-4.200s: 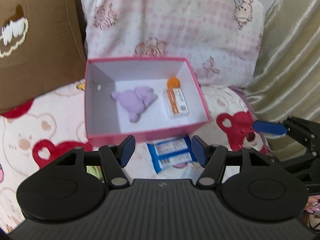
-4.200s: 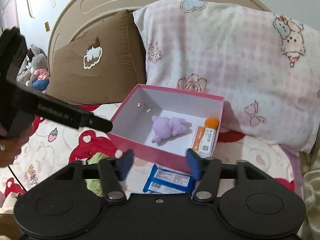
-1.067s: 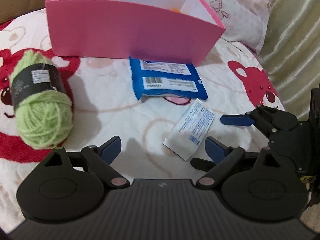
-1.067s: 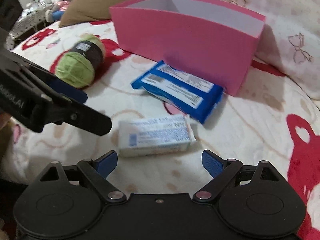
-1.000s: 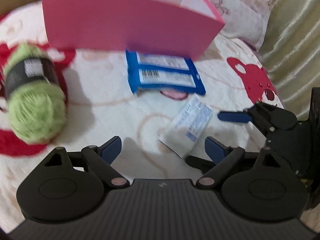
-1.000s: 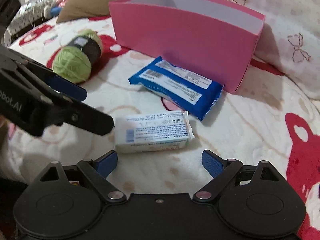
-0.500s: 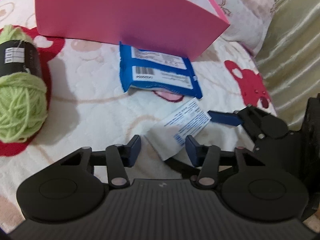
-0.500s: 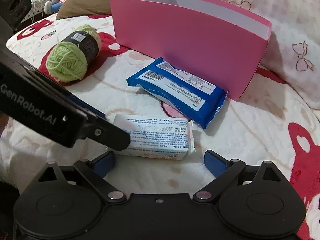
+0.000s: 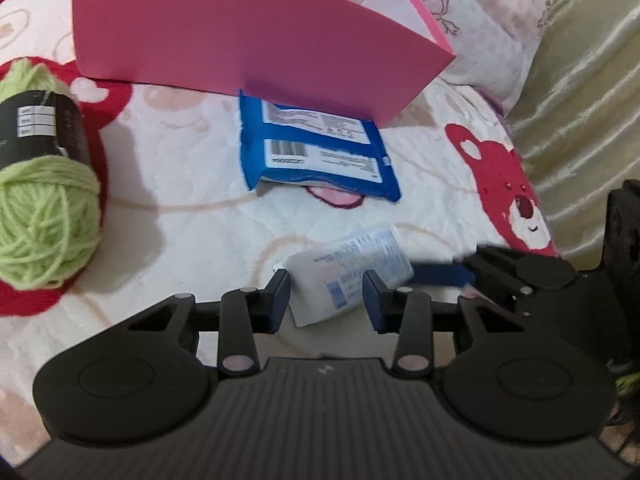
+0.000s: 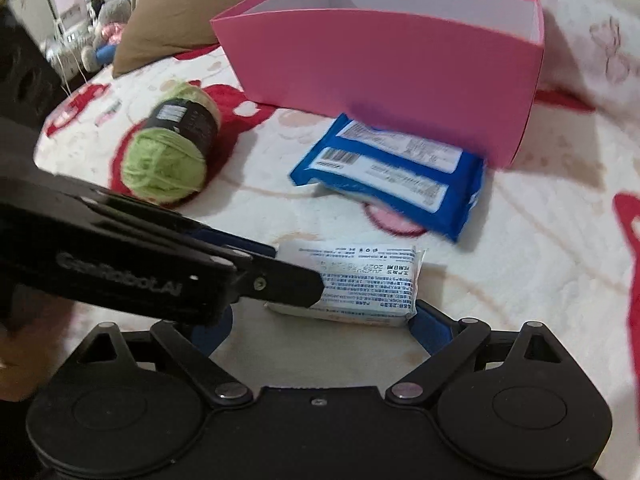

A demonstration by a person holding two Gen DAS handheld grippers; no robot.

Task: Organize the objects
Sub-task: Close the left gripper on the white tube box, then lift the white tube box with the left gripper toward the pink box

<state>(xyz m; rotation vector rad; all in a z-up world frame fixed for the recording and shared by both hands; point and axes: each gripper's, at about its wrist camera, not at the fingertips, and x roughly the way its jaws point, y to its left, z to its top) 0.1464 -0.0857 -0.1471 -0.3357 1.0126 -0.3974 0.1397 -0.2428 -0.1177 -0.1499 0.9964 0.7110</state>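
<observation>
Two grippers meet at the white packet (image 9: 352, 270), which lies on the bed cover in front of the pink box (image 9: 248, 36). The left gripper (image 9: 326, 300) is closing on its end; the pads look touching. The right gripper (image 10: 320, 326) stays spread wide around it.

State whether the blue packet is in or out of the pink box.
Out: the blue packet lies on the blanket against the pink box's outer front wall.
</observation>
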